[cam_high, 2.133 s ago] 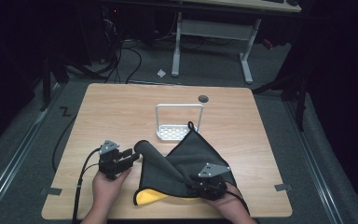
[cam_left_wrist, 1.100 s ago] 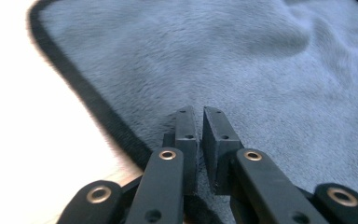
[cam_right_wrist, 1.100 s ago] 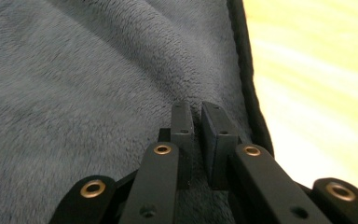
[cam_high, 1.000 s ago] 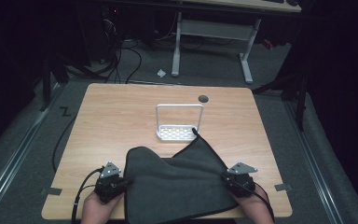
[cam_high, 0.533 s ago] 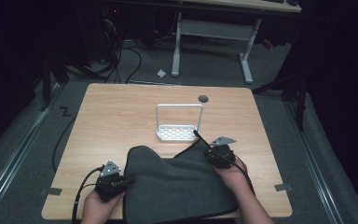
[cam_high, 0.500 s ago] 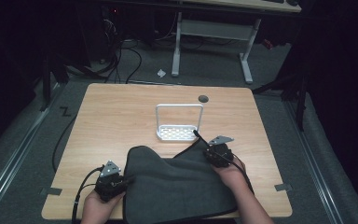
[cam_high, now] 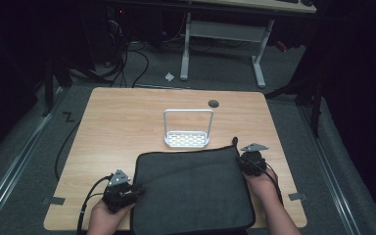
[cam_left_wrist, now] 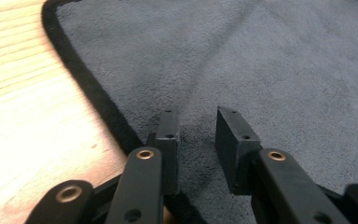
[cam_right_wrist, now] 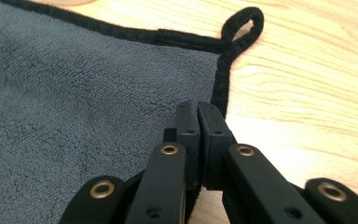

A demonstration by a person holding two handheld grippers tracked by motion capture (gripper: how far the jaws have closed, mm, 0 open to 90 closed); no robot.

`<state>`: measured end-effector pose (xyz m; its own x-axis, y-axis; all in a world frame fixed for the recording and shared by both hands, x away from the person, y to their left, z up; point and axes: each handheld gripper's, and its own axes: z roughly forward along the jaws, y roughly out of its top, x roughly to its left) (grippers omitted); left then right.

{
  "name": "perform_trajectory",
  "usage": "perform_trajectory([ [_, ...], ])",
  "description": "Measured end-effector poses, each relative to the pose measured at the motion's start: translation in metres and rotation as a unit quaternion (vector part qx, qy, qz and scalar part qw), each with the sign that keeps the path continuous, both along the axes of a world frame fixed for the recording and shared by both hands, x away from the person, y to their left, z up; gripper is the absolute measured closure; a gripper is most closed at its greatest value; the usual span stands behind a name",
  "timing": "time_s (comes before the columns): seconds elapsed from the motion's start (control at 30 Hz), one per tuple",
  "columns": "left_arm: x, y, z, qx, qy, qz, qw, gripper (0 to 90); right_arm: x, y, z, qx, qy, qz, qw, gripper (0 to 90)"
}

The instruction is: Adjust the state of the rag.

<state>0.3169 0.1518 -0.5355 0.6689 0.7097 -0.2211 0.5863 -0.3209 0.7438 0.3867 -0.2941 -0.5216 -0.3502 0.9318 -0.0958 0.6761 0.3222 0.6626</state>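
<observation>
A dark grey cloth [cam_high: 193, 191] with a black hem lies spread flat on the near half of the wooden table [cam_high: 117, 122]. Its hang loop [cam_high: 234, 142] sits at the far right corner. My left gripper [cam_high: 136, 190] rests at the cloth's left edge. In the left gripper view its jaws [cam_left_wrist: 198, 116] are open above the cloth [cam_left_wrist: 261, 70] with nothing between them, and they have just been opening. My right gripper [cam_high: 244, 159] is at the cloth's right edge. In the right gripper view it [cam_right_wrist: 198, 106] is shut over the hem, just short of the loop [cam_right_wrist: 242, 23]; no fabric shows between the pads.
A small white wire rack [cam_high: 188, 139] with an upright handle stands just beyond the cloth's far edge. A dark round hole [cam_high: 213, 103] sits near the table's far edge. Bare wood lies to the left and behind the rack.
The cloth has been pulled out from a bunched shape into a flat rectangle. My right gripper moved out to the right edge. My left gripper stayed put and its jaws opened.
</observation>
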Motion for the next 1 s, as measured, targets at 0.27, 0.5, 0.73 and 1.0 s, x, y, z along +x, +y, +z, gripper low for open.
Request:
perform_trajectory([
  [0.27,0.004,0.005,0.007,-0.031,0.0,-0.005,0.9995,61.5,-0.017,0.001,0.011,0.015,-0.024,0.013,0.9995,77.5],
  [0.5,0.03,0.001,0.009,-0.038,0.008,0.035,0.9986,68.4,-0.041,0.006,0.006,0.036,-0.01,0.038,0.9986,69.9],
  [0.73,0.057,-0.015,0.002,0.029,-0.01,0.062,0.9976,83.4,-0.049,0.01,0.002,-0.003,0.001,0.052,0.9986,86.9],
  [1.0,0.079,-0.024,0.002,0.032,-0.018,0.067,0.9971,82.9,-0.032,0.001,-0.003,-0.014,-0.019,0.03,0.9993,87.6],
])
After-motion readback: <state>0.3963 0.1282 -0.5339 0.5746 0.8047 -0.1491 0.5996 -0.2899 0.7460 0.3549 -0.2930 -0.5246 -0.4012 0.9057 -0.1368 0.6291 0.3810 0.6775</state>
